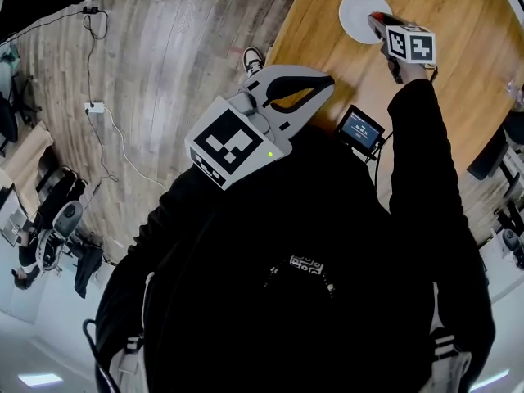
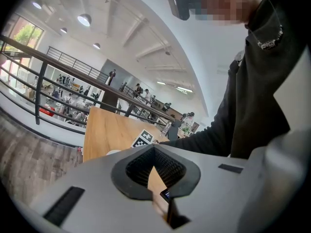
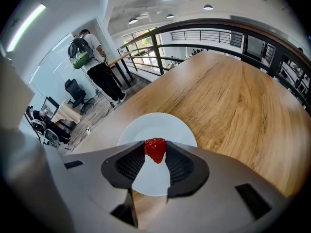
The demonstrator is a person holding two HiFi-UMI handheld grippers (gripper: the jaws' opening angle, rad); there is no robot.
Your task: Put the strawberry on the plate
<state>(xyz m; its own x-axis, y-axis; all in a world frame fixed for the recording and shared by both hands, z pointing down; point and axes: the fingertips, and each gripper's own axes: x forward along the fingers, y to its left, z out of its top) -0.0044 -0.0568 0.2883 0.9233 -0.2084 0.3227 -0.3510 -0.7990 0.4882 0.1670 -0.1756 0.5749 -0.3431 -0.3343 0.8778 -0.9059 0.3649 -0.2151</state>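
Strawberry [image 3: 155,152] sits pinched in the jaws of the right gripper [image 3: 155,146], held over the white plate [image 3: 172,127] on the bench [image 3: 233,101]. Left gripper [image 2: 154,149] jaws are closed, tips touching, with nothing inside.

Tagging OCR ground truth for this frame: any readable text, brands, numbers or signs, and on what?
No text here is legible.
Small screen: lit lines, too small to read.
Chest print: white marks, too blurred to read.
Collar print: too blurred to read.
Left marker cube and right marker cube: black-and-white square patterns only, no letters or numbers.
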